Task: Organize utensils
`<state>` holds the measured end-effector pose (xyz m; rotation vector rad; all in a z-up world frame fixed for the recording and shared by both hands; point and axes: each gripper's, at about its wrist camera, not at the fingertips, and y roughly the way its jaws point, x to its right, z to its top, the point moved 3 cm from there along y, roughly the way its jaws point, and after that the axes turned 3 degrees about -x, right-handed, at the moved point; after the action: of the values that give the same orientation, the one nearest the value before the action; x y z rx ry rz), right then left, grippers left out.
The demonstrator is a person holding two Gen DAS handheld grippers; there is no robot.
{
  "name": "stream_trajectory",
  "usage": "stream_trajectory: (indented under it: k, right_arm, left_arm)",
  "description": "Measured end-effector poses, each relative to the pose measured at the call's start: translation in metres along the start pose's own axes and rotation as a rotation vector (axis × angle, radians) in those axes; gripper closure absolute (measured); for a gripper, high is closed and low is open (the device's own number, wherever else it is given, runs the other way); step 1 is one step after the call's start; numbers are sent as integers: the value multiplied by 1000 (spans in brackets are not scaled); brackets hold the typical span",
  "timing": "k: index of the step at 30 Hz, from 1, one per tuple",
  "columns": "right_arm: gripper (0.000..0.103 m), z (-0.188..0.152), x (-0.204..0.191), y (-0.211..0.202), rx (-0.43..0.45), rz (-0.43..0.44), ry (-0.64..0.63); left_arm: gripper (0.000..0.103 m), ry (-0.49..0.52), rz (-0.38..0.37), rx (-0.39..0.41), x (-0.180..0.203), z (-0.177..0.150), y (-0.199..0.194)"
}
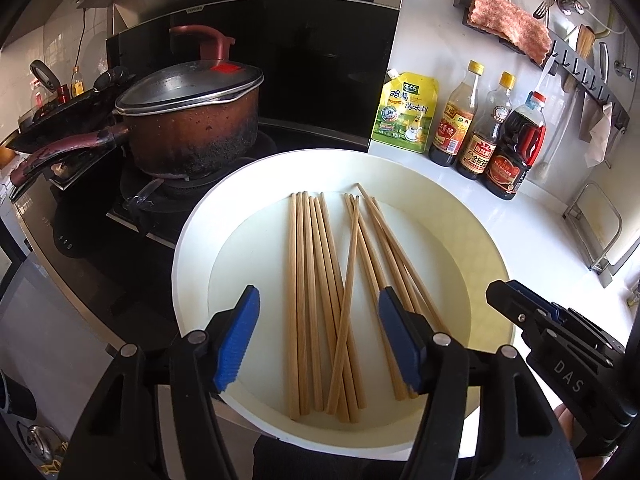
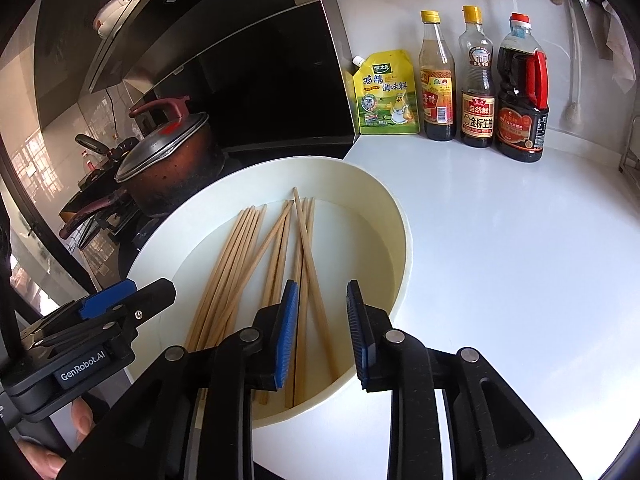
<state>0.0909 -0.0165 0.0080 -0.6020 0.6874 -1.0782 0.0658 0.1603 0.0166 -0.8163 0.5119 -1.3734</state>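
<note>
Several wooden chopsticks lie loose in a round white basin on the counter, some parallel, some crossed. My left gripper hovers over the near half of the basin, jaws wide open, the chopsticks showing between the blue pads without touching them. My right gripper hangs over the basin's near right rim, jaws narrowly open, with a couple of chopsticks visible below the gap. Each gripper shows at the edge of the other's view: the right gripper and the left gripper.
A scorched lidded pot sits on the black stove left of the basin. A yellow seasoning pouch and three sauce bottles stand against the back wall. A wall rail with a cloth hangs above. White counter extends right.
</note>
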Motion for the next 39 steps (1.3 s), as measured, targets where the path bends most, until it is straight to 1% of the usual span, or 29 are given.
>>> stream_trajectory:
  k: [1, 5, 8, 12, 17, 20, 23, 29, 31, 33, 35, 36, 39]
  right_arm:
    - [77, -1, 0, 0, 0, 0, 0]
    - [76, -3, -1, -3, 1, 1, -2]
    - [74, -5, 0, -5, 3, 1, 1]
    - [71, -7, 2, -7, 4, -4, 10]
    - [68, -11, 3, -8, 1, -7, 14]
    - [64, -12, 3, -9, -2, -4, 15]
    - [63, -13, 3, -9, -2, -5, 16]
    - [55, -13, 3, -13, 8, -16, 13]
    - [54, -12, 3, -14, 11, -21, 13]
    - [54, -12, 4, -15, 14, -30, 15]
    - [52, -12, 5, -15, 15, -37, 17]
    - [49, -13, 6, -16, 16, -40, 17]
    - [48, -13, 6, -16, 18, -49, 13]
  left_arm:
    - [40, 0, 1, 1, 0, 0, -1]
    - [29, -7, 6, 21, -1, -1, -6]
    - [27, -8, 13, 26, -1, -2, -9]
    - [21, -1, 20, 35, -2, -3, -12]
    - [17, 3, 35, 36, -5, -6, -14]
    - [13, 6, 46, 43, -7, -6, -15]
    - [12, 8, 57, 46, -8, -7, -16]
    - [10, -3, 53, 44, -9, -8, -18]
    - [10, -2, 55, 44, -10, -8, -18]
    - [7, -5, 61, 43, -10, -8, -19]
    - [6, -9, 63, 41, -11, -8, -19]
    - [6, -12, 62, 40, -12, -7, -19]
    - [6, -28, 60, 31, -14, -8, -18]
